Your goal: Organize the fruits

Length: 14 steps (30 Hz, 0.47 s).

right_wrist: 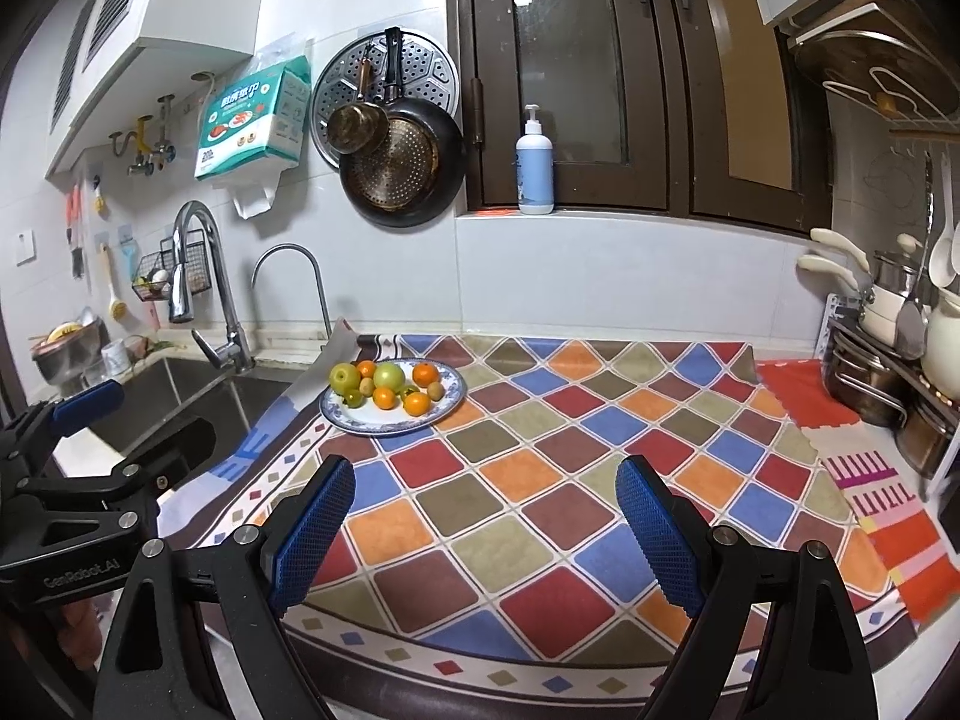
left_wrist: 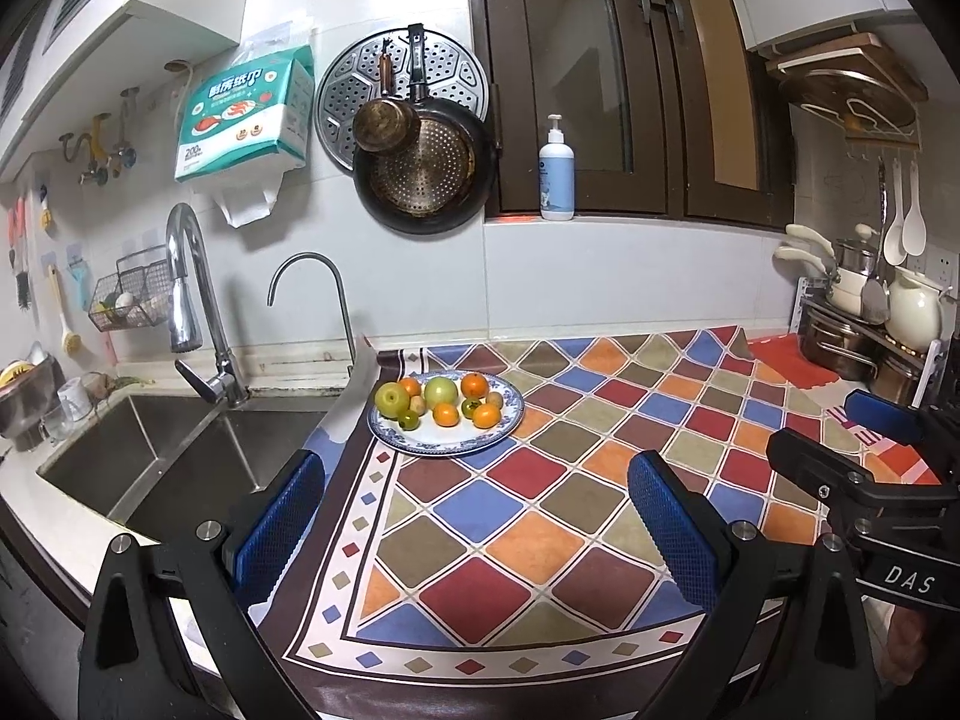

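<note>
Our fingers stand wide apart on both tools and hold nothing: the left gripper (left_wrist: 474, 516) has its blue pads spread over the near left part of the patterned cloth (left_wrist: 540, 516), and the right gripper (right_wrist: 486, 528) has its own pads spread over the middle of that cloth. Starting at the left, we see the steel sink (left_wrist: 150, 462) with its tall faucet (left_wrist: 192, 300) and a thinner curved tap (left_wrist: 312, 294) behind it. Just right of the sink, at the far left corner of the cloth, sits the blue-rimmed plate (left_wrist: 390, 438) that carries the fruit: a green apple (left_wrist: 391, 399) on its left side, a second green apple (left_wrist: 442, 390) near the middle at the back, oranges (left_wrist: 474, 384) toward the right, and a few smaller fruits among them that we cannot name for certain. All the fruit lies on the plate, well apart from both grippers. On the wall above hang a dark pan (left_wrist: 420, 174) and a steamer rack (left_wrist: 354, 90), and a pump bottle (left_wrist: 556, 174) stands on the window ledge. At the far right edge of the counter we see a rack of pots (right_wrist: 888, 378).
</note>
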### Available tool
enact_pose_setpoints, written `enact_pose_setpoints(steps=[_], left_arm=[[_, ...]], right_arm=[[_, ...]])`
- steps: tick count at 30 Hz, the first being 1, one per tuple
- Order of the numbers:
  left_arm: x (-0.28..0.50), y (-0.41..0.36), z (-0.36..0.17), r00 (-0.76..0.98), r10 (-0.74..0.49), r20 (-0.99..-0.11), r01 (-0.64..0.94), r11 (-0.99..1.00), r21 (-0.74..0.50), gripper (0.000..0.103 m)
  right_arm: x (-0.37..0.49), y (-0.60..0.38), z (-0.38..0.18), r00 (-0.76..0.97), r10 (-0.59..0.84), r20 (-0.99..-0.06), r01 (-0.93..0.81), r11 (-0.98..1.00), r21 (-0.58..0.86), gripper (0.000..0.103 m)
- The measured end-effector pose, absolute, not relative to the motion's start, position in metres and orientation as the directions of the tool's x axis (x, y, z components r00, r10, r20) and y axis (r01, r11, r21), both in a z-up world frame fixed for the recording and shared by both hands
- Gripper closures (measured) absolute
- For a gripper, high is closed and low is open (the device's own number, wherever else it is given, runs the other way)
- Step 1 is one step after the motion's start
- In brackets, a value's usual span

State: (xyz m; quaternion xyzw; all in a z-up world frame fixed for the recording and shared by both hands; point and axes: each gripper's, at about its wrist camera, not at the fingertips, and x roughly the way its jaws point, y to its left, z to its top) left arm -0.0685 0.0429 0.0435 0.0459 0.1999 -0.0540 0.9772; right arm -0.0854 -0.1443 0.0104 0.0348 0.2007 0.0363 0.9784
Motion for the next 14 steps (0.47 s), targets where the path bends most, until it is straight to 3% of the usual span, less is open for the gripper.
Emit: enact_pose_setpoints(steps=[14], left_arm=[[-0.0675,0.0401,0.0429,0.909,-0.09,-0.407,0.126,0.99,0.062,0.0]], right_arm=[[-0.0886,-0.1482,0.0105,0.916,0.088,-0.392,-0.057,0.994,0.09,0.014]])
